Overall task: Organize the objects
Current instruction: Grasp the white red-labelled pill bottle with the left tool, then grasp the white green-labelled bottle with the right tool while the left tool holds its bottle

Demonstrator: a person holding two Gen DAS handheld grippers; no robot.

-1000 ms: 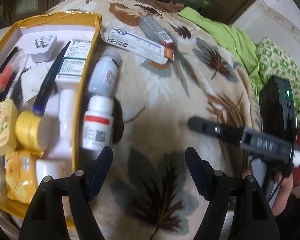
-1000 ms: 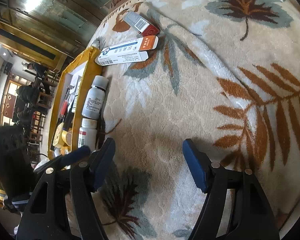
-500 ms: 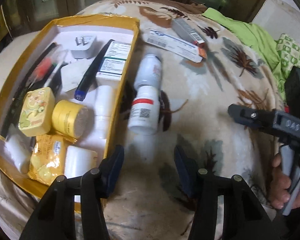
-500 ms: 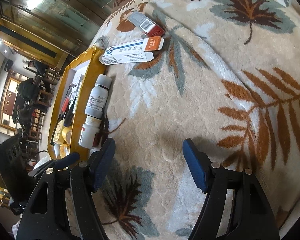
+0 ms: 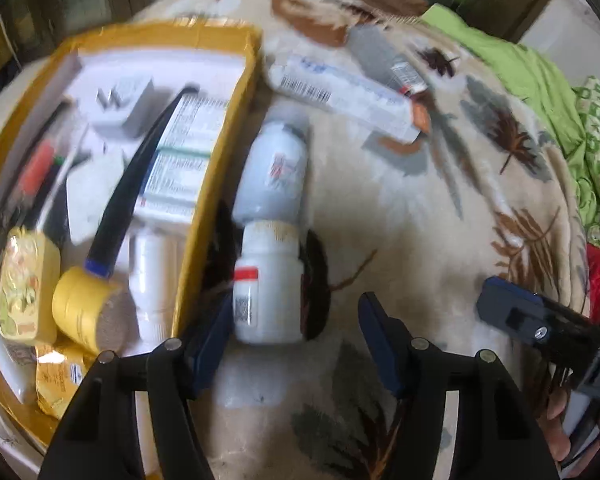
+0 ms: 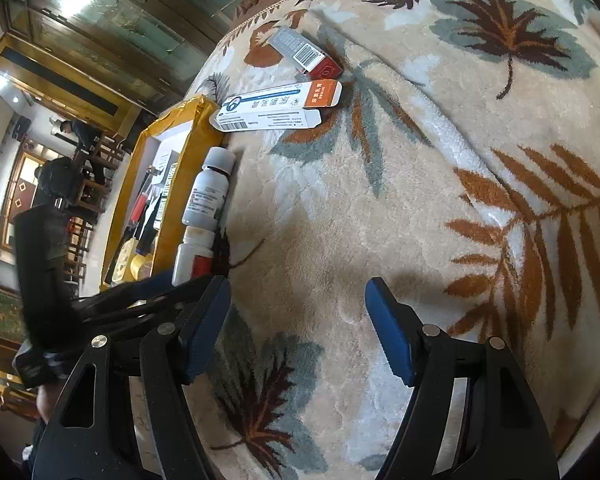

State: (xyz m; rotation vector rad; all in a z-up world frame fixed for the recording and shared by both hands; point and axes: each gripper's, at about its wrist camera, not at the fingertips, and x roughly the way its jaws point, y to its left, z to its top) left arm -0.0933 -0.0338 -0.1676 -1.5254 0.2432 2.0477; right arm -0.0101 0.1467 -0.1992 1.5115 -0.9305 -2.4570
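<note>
A white pill bottle with a red band (image 5: 269, 284) lies on the leaf-patterned blanket beside the yellow box (image 5: 216, 152); it also shows in the right wrist view (image 6: 192, 258). A grey-white bottle (image 5: 274, 170) lies end to end beyond it, also in the right wrist view (image 6: 208, 196). My left gripper (image 5: 294, 340) is open and empty, its fingers just short of the red-band bottle, one finger beside its base. My right gripper (image 6: 298, 330) is open and empty over bare blanket. A long white carton (image 6: 276, 108) and a grey-red carton (image 6: 306, 54) lie farther off.
The yellow box (image 6: 180, 160) holds a charger plug (image 5: 122, 102), a pen (image 5: 128, 196), a medicine carton (image 5: 180, 164), a yellow tape roll (image 5: 86, 306), a yellow tin (image 5: 26, 284) and other small items. Green cloth (image 5: 516, 64) lies at the right. The right gripper shows in the left wrist view (image 5: 540, 328).
My left gripper has moved in towards the red-band bottle, which now lies just ahead of its fingers, and its jaws have opened wider than half a second ago. The right gripper has hardly moved.
</note>
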